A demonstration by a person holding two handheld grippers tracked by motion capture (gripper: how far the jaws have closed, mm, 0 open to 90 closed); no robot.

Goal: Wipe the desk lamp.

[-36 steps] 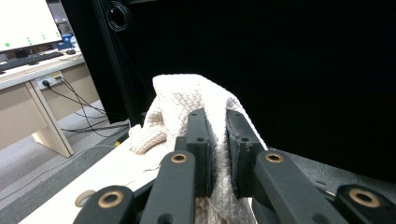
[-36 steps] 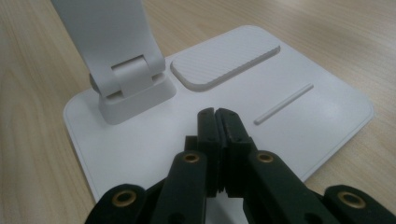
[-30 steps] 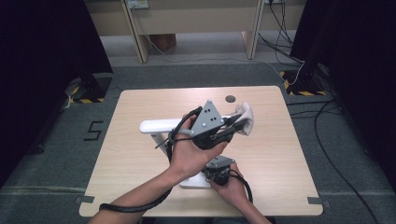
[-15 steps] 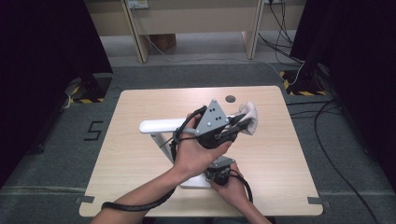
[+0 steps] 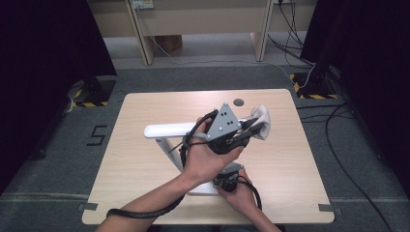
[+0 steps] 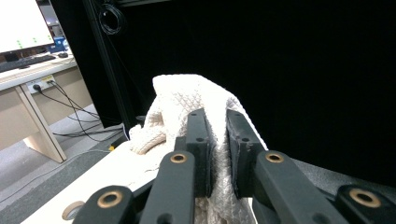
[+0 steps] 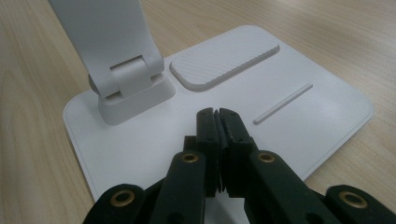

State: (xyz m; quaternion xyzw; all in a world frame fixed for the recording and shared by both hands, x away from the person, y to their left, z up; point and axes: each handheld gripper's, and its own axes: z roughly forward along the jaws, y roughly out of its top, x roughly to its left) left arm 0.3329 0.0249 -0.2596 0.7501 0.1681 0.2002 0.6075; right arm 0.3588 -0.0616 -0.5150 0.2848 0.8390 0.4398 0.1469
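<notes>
A white desk lamp stands on the table, its long head (image 5: 164,129) level above its flat base (image 5: 203,189). At the head's right end my left gripper (image 5: 256,128) is shut on a white quilted cloth (image 5: 261,118). In the left gripper view the cloth (image 6: 182,98) bunches up over and between the closed jaws of the left gripper (image 6: 217,116). My right gripper (image 5: 226,180) is low at the near side of the lamp. In the right gripper view the right gripper (image 7: 217,114) is shut and empty, its tips over the white base (image 7: 303,107) close to the arm's hinge (image 7: 126,79).
The wooden table (image 5: 145,193) has a round dark cable hole (image 5: 238,102) near its far edge. A ribbed pad (image 7: 224,60) and a thin raised line (image 7: 282,103) sit on the lamp base. Cables trail from both grippers. Desks and black curtains stand beyond the table.
My left gripper and the cloth have shifted slightly to the right along the lamp head. The right gripper has stayed at the base.
</notes>
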